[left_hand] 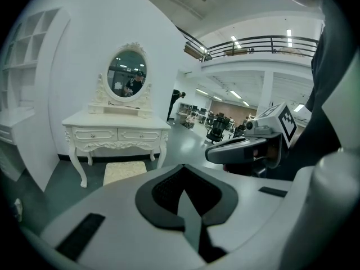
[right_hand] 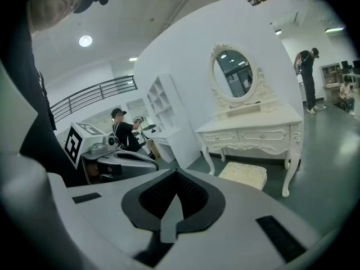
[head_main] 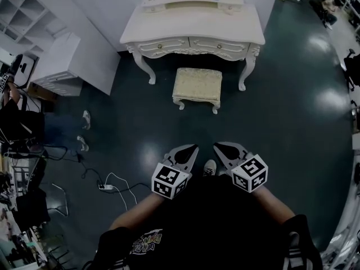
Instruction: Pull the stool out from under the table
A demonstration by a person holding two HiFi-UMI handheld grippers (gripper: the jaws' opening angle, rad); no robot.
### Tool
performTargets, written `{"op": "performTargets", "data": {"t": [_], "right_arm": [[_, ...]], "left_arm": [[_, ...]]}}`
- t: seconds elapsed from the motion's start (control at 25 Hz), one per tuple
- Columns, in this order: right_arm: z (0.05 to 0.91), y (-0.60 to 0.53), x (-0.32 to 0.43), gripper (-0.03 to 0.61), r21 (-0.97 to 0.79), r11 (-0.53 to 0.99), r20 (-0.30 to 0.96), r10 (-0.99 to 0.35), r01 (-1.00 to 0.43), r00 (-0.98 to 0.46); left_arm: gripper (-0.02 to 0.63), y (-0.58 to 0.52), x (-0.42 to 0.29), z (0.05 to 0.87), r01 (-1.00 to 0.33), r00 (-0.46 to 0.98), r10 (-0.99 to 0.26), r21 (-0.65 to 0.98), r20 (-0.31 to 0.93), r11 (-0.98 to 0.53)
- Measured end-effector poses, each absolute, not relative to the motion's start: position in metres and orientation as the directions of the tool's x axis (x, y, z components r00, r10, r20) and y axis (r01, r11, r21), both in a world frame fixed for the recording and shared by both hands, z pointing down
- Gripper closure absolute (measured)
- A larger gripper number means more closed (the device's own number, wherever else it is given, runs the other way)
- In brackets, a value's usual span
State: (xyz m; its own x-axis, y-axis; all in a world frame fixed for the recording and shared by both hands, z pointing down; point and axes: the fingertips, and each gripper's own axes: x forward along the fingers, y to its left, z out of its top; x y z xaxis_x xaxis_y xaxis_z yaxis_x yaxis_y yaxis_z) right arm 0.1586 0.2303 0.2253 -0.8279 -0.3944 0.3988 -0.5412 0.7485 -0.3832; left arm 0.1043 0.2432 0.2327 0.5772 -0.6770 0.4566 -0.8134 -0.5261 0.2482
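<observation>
A cream padded stool [head_main: 197, 87] with carved white legs stands on the dark floor, partly under the front edge of the white dressing table [head_main: 193, 30]. The stool [left_hand: 124, 171] shows low under the table [left_hand: 115, 134] in the left gripper view, and the stool [right_hand: 243, 175] also shows in the right gripper view. Both grippers hang well short of it, close to the person's body. My left gripper [head_main: 192, 148] is shut and empty. My right gripper [head_main: 219, 147] is shut and empty too.
A white shelf unit [head_main: 67, 61] stands left of the table. A power strip and cables [head_main: 107, 188] lie on the floor at the left. A person's legs [head_main: 67, 131] reach in from the left edge. An oval mirror [left_hand: 126, 74] tops the table.
</observation>
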Motion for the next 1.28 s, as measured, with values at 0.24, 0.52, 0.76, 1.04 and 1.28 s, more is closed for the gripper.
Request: {"op": "performTargets", "data": {"t": [0.24,0.52,0.76,1.04,1.28], "right_arm": [[0.227,0.226,0.160,0.551,-0.391,0.749,0.396,-0.388,-0.535,-0.832],[0.235,0.219,0.155,0.551,-0.403,0.752,0.404,-0.365,-0.522,-0.839],[0.242,0.213,0.155,0.551,-0.416,0.745,0.417,-0.353,-0.521,-0.838],[0.245,0.210,0.155,0.551,-0.432,0.734,0.419,-0.351,-0.524,-0.837],[0.246,0.207,0.155,0.551,-0.440,0.728,0.419,-0.352,-0.526,-0.837]], "left_arm": [[0.606,0.240,0.108,0.237,-0.810,0.580,-0.664,0.253,0.471,-0.528],[0.606,0.231,0.107,0.243,-0.811,0.580,-0.658,0.261,0.480,-0.524],[0.606,0.224,0.109,0.250,-0.804,0.589,-0.642,0.275,0.491,-0.528],[0.606,0.220,0.110,0.252,-0.797,0.597,-0.626,0.284,0.503,-0.533],[0.606,0.215,0.111,0.251,-0.791,0.603,-0.619,0.281,0.503,-0.543]]}}
